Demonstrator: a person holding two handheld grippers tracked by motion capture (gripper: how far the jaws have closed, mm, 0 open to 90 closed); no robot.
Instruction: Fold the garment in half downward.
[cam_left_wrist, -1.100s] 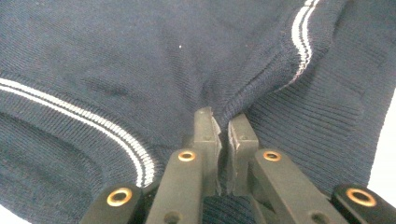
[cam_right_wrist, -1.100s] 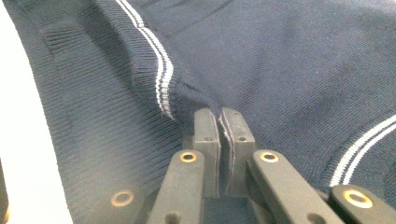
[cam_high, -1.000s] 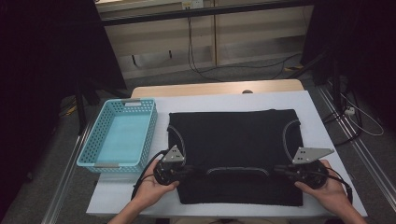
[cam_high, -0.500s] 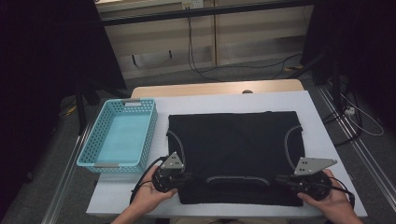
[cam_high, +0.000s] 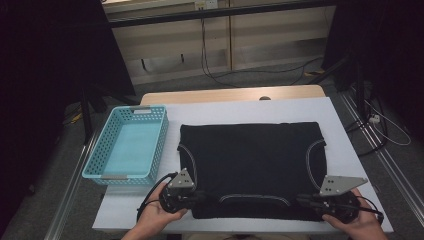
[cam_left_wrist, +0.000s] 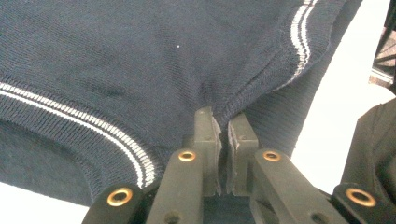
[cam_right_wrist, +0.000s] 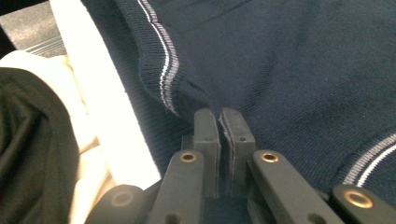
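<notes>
Left gripper (cam_high: 200, 196) at near-left corner of the dark knit garment (cam_high: 252, 165), jaws clamped tight on a pinch of its near edge; the left gripper view has fabric bunched between the pads, white-striped trim running off to both sides. Right gripper (cam_high: 304, 201) mirrors it at near-right corner, jaws likewise closed on the knit, striped armhole trim just left of the pads in the right gripper view. Left hand (cam_high: 155, 217) and right hand (cam_high: 357, 225) at table's near edge.

Garment lies flat on white table (cam_high: 220, 110), spread from near edge toward centre, curved striped neckline near side, between the 2 grippers. Straight hem on far side.

Turquoise basket (cam_high: 131, 145) left of garment, just beside it, not touching. Floor w/ cables (cam_high: 215, 70) beyond far edge.
</notes>
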